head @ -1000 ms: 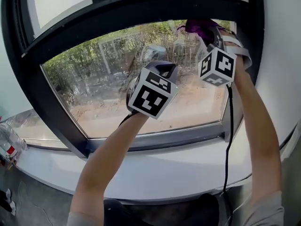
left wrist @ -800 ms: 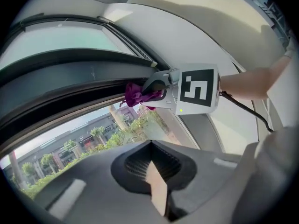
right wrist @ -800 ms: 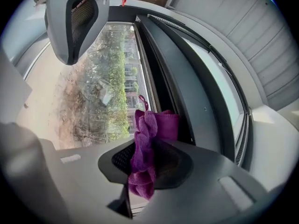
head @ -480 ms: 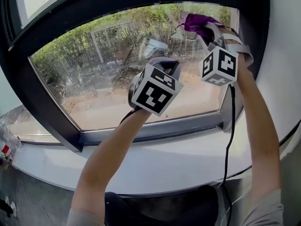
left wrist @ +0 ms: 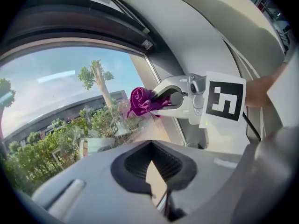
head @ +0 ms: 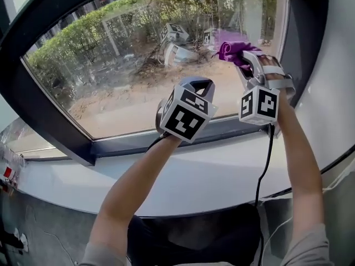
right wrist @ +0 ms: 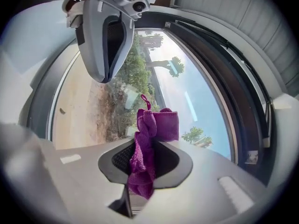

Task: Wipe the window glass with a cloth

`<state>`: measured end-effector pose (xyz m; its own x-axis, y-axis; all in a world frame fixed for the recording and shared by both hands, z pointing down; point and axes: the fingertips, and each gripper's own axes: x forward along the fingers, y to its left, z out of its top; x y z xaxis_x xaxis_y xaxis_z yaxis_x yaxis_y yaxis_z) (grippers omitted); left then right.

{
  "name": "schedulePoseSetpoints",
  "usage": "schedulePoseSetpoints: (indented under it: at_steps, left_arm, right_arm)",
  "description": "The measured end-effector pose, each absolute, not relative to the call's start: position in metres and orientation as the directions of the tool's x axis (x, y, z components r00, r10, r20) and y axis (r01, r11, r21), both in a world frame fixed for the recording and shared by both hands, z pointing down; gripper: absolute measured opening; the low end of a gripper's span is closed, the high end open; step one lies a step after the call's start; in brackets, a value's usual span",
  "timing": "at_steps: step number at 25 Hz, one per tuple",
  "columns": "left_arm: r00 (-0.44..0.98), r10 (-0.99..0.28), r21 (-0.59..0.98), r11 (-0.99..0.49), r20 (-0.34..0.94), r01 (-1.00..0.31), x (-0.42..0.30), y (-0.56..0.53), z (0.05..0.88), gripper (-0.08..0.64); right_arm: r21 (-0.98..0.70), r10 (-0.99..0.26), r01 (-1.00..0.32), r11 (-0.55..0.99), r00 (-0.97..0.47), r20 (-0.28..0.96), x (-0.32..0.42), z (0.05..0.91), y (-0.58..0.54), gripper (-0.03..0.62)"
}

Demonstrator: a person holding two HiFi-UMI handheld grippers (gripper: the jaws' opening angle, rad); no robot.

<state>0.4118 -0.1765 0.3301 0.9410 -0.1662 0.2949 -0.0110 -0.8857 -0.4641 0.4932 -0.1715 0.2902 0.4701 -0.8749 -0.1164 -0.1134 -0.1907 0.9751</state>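
The right tool (head: 247,60) clamps a purple cloth (head: 232,50) at the window glass (head: 122,71). The left tool (head: 198,85) hangs beside it, closed and empty.

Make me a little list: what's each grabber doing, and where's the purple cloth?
right gripper: shut on the purple cloth
left gripper: shut, nothing in it, held up beside the right one
cloth position: up by the window glass, near its right edge; can't tell if it touches
window frame: dark

Bunched purple cloth (head: 232,51) by window glass (head: 127,65)
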Motion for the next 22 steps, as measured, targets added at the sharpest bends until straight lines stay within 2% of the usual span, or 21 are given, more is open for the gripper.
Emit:
schedulePoseSetpoints:
  at_steps: [14,22]
  left_arm:
    - [0.879,-0.134,-0.343,-0.938,0.458,0.036,0.399,-0.170,0.462,0.000]
    - [0.856,-0.111,-0.277,-0.960,0.505,0.039,0.397,-0.170,0.488,0.000]
  right_arm:
    - [0.975,-0.869,-0.221,-0.003,0.483,0.106,0.496,0.457,-0.169,0.098]
    - [0.952,-0.851,-0.285,0.108,0.468,0.237,0.499,0.514,-0.171,0.098]
